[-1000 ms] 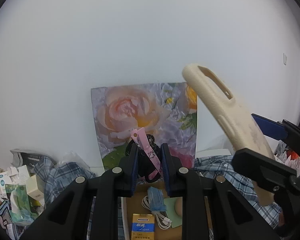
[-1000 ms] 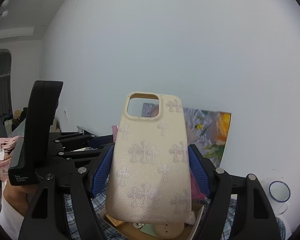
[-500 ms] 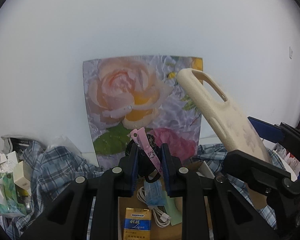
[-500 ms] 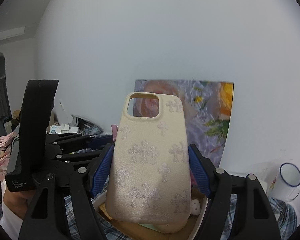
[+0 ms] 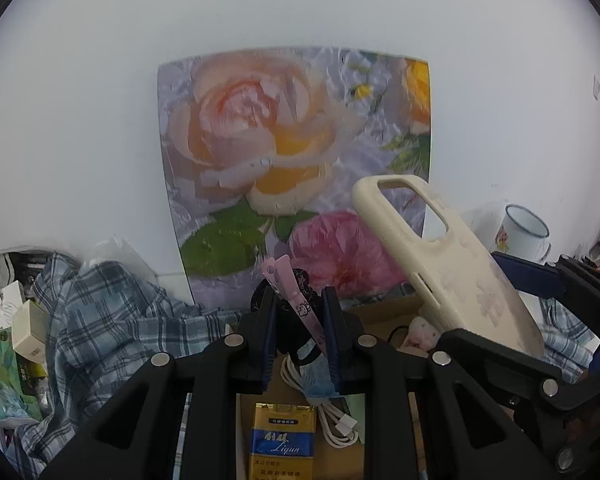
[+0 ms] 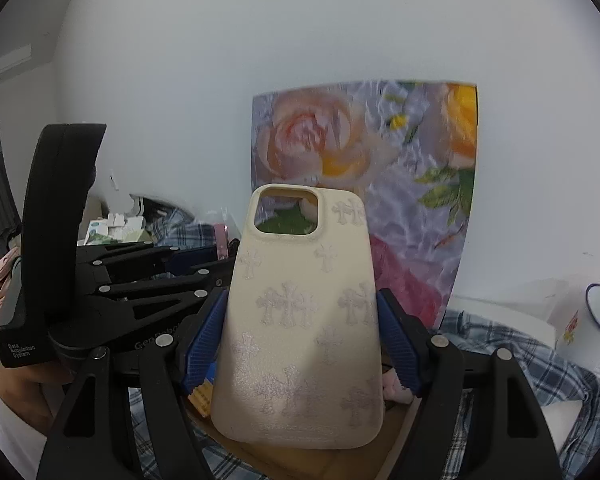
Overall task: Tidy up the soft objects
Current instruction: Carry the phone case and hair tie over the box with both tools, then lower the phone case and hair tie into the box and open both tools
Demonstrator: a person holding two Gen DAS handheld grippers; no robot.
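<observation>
The right gripper clamps a cream, soft silicone phone case with pale crosses, centre frame, by its long edges; it looks light and bendable. The left gripper is clenched on a thin pink hair clip.

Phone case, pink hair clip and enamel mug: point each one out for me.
Phone case (image 6: 300, 320), right wrist view, middle of its back with the cross pattern.
Pink hair clip (image 5: 290, 294), left wrist view, its middle above the pads.
Enamel mug (image 5: 522, 234), left wrist view, its white side wall.

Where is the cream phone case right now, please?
The cream phone case is clamped upright in the right hand-held gripper, centre of the right wrist view, before the rose picture.
</observation>
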